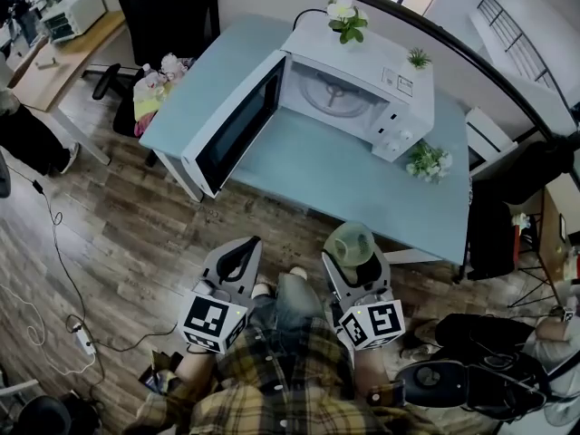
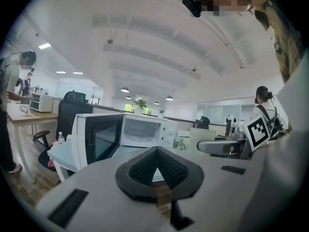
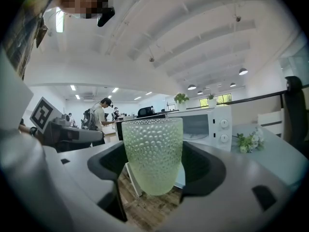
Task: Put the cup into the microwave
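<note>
A pale green dimpled glass cup [image 3: 153, 153] stands upright between the jaws of my right gripper [image 3: 154, 170], which is shut on it. In the head view the cup [image 1: 352, 243] and right gripper [image 1: 355, 259] hover over the floor just in front of the table. The white microwave [image 1: 349, 98] sits on the light blue table [image 1: 317, 166] with its door [image 1: 234, 125] swung wide open to the left and its turntable visible. My left gripper [image 1: 237, 259] is held beside the right one, shut with nothing in it; its jaws meet in the left gripper view [image 2: 157, 170].
Small potted plants [image 1: 346, 18] stand on the microwave and a flower bunch [image 1: 428, 161] lies on the table at its right. A black office chair [image 1: 168, 12] stands at the far left. Cables [image 1: 54, 270] run over the wooden floor. A person stands at a desk in the left gripper view [image 2: 12, 110].
</note>
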